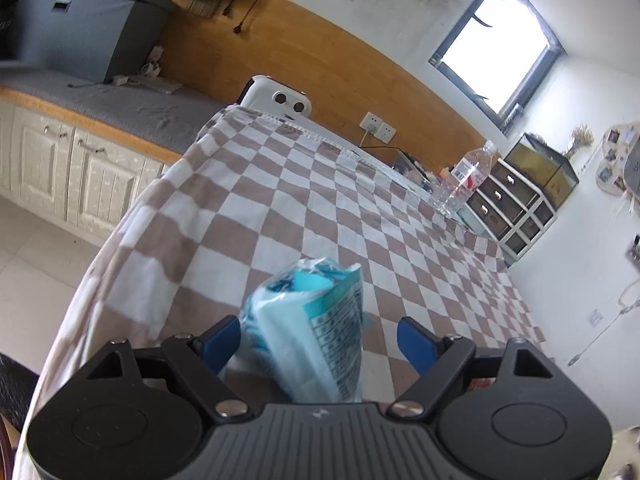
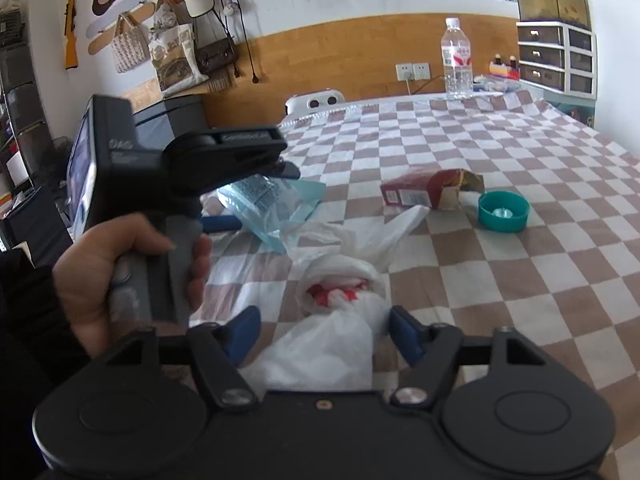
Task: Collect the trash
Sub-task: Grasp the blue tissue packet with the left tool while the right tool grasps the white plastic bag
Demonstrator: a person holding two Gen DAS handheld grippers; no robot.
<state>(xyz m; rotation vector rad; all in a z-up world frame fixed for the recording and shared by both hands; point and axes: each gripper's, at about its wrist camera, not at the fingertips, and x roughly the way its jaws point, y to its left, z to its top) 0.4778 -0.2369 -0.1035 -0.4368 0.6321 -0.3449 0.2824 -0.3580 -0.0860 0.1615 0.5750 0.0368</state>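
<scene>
A crumpled teal snack wrapper (image 1: 312, 320) stands between the blue fingers of my left gripper (image 1: 318, 325). It leans on the left finger (image 1: 222, 340), and a gap shows at the right finger (image 1: 416, 340). The right wrist view shows that gripper (image 2: 264, 196) from the side, with the wrapper (image 2: 264, 204) lying between its jaws. My right gripper (image 2: 324, 316) straddles a white plastic bag (image 2: 340, 280) with red print. Its pads sit close to the bag without visibly pressing it. A red carton (image 2: 424, 192) and a teal cap (image 2: 503, 212) lie further back.
A checkered cloth (image 2: 500, 280) covers the table. A water bottle (image 2: 456, 60) stands at its far edge. A hand (image 2: 100, 272) grips the left gripper's handle at the left. White drawers (image 2: 556, 56) stand at the back right, and a white chair back (image 1: 276, 98) rises behind the table.
</scene>
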